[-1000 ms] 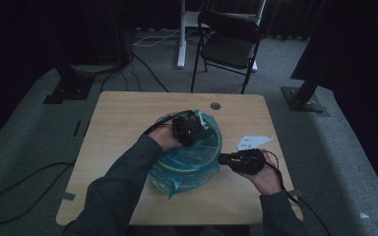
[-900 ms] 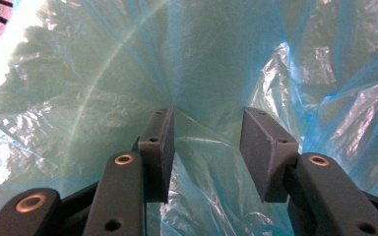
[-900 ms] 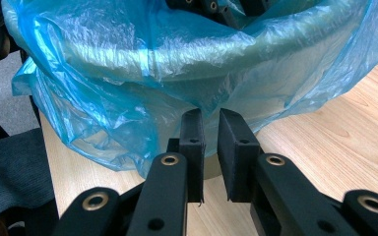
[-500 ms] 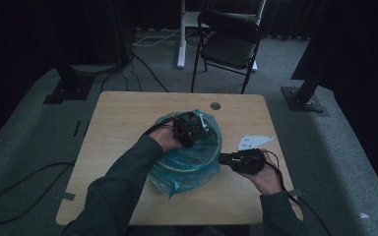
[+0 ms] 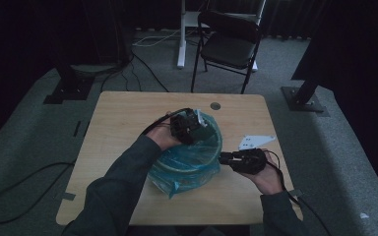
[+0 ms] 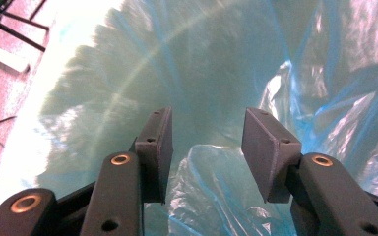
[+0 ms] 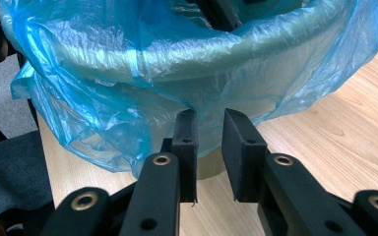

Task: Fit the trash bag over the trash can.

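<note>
A round bin lined with a blue plastic bag (image 5: 192, 164) stands in the middle of the wooden table (image 5: 123, 128). My left gripper (image 5: 202, 132) reaches down into the bin from its far rim. Its jaws are open (image 6: 206, 118), with only loose bag film (image 6: 216, 59) beyond them. My right gripper (image 5: 222, 158) lies level at the bin's right side. Its jaws (image 7: 209, 120) have just been opening and stand a little apart. The bag's hanging hem (image 7: 128, 113) is right at their tips, and the pads are not pressing on it.
A pale three-cornered piece (image 5: 256, 141) shows just beyond my right hand. There is a round cable hole (image 5: 215, 105) near the table's far edge. A black folding chair (image 5: 229, 46) and stand bases sit on the floor behind. Cables trail on the floor at the left.
</note>
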Demonstrator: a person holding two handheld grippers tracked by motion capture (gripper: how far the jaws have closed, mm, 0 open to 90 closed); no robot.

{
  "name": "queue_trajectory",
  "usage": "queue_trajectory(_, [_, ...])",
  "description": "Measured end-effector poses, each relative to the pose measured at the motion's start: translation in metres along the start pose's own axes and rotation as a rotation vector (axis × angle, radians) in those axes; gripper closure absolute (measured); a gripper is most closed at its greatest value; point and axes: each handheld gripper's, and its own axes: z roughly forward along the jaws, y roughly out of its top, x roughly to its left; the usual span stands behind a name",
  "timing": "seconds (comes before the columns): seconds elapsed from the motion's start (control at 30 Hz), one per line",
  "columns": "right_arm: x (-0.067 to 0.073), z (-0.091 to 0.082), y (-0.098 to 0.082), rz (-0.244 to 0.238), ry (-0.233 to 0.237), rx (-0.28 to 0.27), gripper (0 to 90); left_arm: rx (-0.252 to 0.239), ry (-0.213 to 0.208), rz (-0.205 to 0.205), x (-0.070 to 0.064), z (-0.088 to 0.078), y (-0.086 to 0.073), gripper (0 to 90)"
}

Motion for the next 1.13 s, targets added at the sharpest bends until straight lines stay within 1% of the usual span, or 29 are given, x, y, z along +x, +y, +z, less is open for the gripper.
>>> queue_trajectory(0.03, [0.0, 0.0, 0.0, -0.001, -0.001, -0.001, 73.7, -0.011, 0.001, -0.008, 0.001, -0.002, 0.0, 54.8])
queue_trajectory(0.07, [0.0, 0.0, 0.0, -0.001, -0.001, -0.001, 73.7, -0.011, 0.001, -0.008, 0.001, -0.002, 0.0, 54.8])
queue_trajectory(0.1, [0.0, -0.001, 0.0, 0.002, -0.004, -0.003, 70.8, -0.039, -0.003, -0.022, 0.004, -0.008, -0.002, 54.8])
queue_trajectory(0.2, [-0.001, -0.002, 0.0, 0.003, -0.007, -0.007, 67.2, -0.081, 0.003, -0.056, 0.008, -0.017, -0.006, 54.8])
queue_trajectory(0.23, [-0.001, -0.002, 0.0, 0.005, -0.011, -0.01, 65.6, -0.093, 0.002, -0.065, 0.01, -0.019, -0.007, 54.8])
queue_trajectory(0.27, [-0.001, -0.002, 0.0, 0.005, -0.011, -0.01, 65.6, -0.093, 0.002, -0.065, 0.01, -0.019, -0.007, 54.8])
queue_trajectory(0.3, [-0.001, -0.003, 0.0, 0.007, -0.015, -0.014, 63.7, -0.124, 0.004, -0.091, 0.014, -0.025, -0.011, 54.8])
queue_trajectory(0.33, [-0.002, -0.003, 0.0, 0.01, -0.018, -0.015, 63.0, -0.134, 0.008, -0.101, 0.015, -0.027, -0.012, 54.8])
queue_trajectory(0.37, [-0.002, -0.004, -0.001, 0.01, -0.018, -0.016, 62.5, -0.14, 0.019, -0.103, 0.016, -0.029, -0.014, 54.8])
queue_trajectory(0.4, [-0.002, -0.004, -0.001, 0.01, -0.018, -0.016, 62.5, -0.14, 0.019, -0.103, 0.016, -0.029, -0.014, 54.8])
queue_trajectory(0.43, [-0.003, -0.004, -0.001, 0.013, -0.021, -0.019, 61.2, -0.156, 0.036, -0.125, 0.019, -0.032, -0.018, 54.8])
queue_trajectory(0.57, [-0.004, -0.005, -0.001, 0.017, -0.025, -0.022, 59.4, -0.189, 0.051, -0.162, 0.025, -0.039, -0.025, 54.8])
queue_trajectory(0.63, [-0.005, -0.006, -0.001, 0.018, -0.03, -0.027, 58.9, -0.213, 0.061, -0.186, 0.027, -0.042, -0.029, 54.8])
queue_trajectory(0.77, [-0.005, -0.009, -0.001, 0.023, -0.034, -0.037, 58.7, -0.242, 0.089, -0.191, 0.029, -0.05, -0.035, 54.5])
queue_trajectory(0.8, [-0.006, -0.01, -0.001, 0.024, -0.035, -0.038, 58.7, -0.245, 0.104, -0.194, 0.029, -0.051, -0.037, 54.5])
queue_trajectory(0.83, [-0.006, -0.011, -0.001, 0.025, -0.035, -0.042, 58.7, -0.245, 0.111, -0.196, 0.03, -0.052, -0.038, 54.5])
queue_trajectory(1.0, [-0.007, -0.014, -0.001, 0.026, -0.037, -0.052, 58.0, -0.271, 0.123, -0.225, 0.034, -0.057, -0.046, 54.4])
queue_trajectory(1.1, [-0.007, -0.016, -0.001, 0.028, -0.034, -0.058, 57.6, -0.274, 0.128, -0.228, 0.035, -0.058, -0.048, 54.3])
queue_trajectory(1.13, [-0.008, -0.018, -0.001, 0.024, -0.027, -0.067, 56.1, -0.284, 0.139, -0.236, 0.036, -0.06, -0.051, 54.2])
